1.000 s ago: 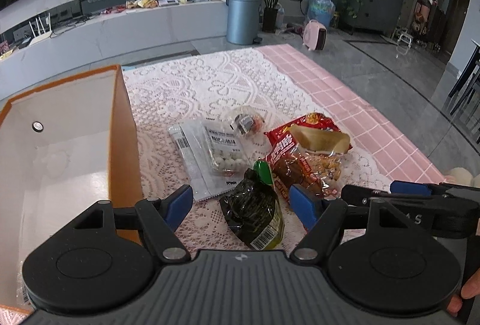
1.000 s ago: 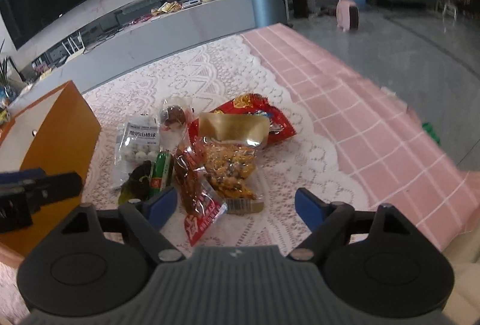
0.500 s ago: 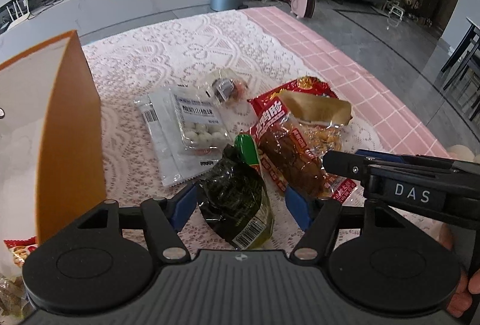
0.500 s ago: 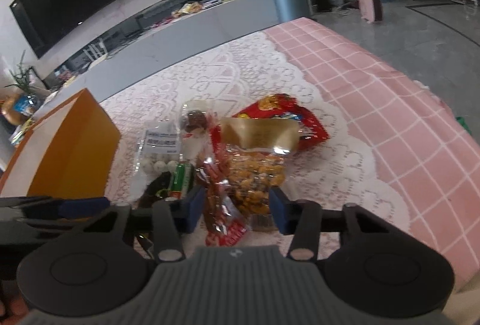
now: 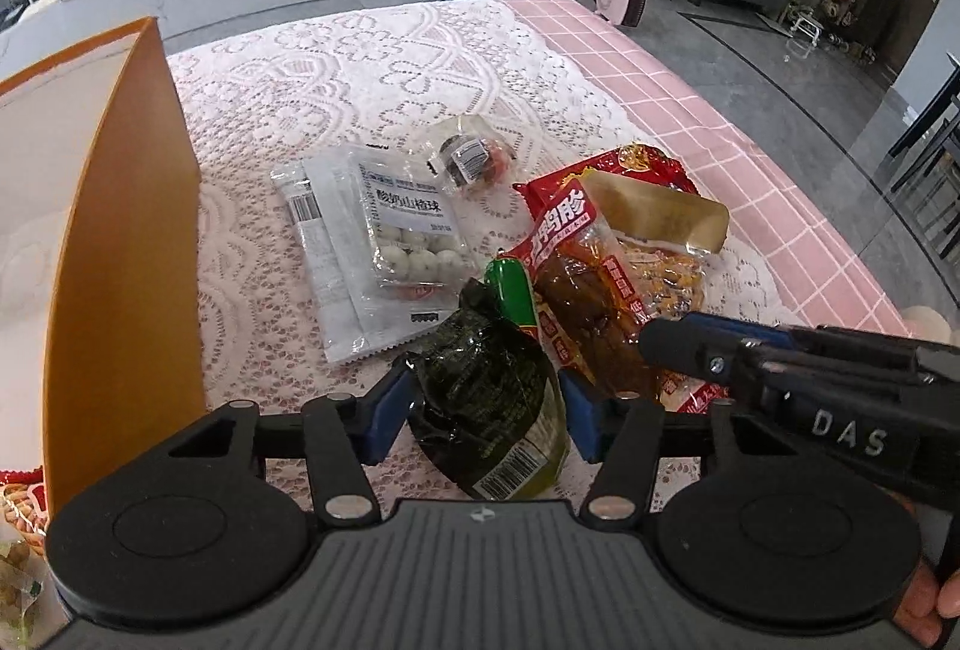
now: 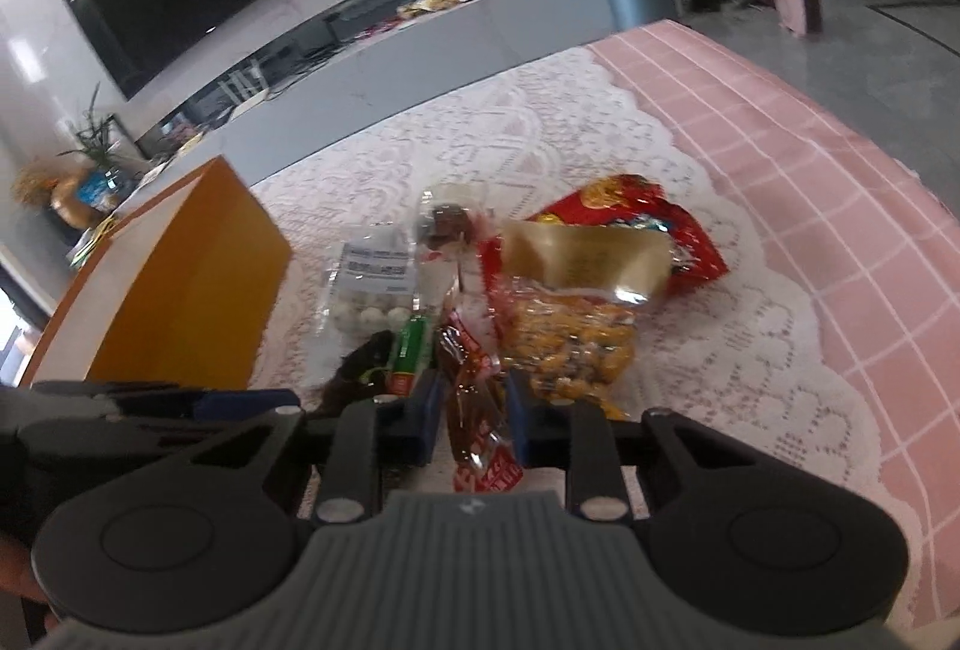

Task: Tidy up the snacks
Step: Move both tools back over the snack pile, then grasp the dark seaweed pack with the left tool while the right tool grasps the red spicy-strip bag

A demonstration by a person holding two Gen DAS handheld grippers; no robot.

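Left wrist view: I'm in the pick-up step, my left gripper (image 5: 483, 413) fingers closing around the dark green packet (image 5: 489, 404) at lower centre, pads not clearly pressing yet. Right gripper (image 6: 471, 413) fingers are closing on the red-brown packet (image 6: 474, 410) at lower centre; next, both lift toward the orange box (image 5: 120, 254) at left.

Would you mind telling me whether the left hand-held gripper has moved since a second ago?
Yes. The left hand-held gripper has come forward and down: its closing jaws now flank the dark green packet, which lay ahead of them before.
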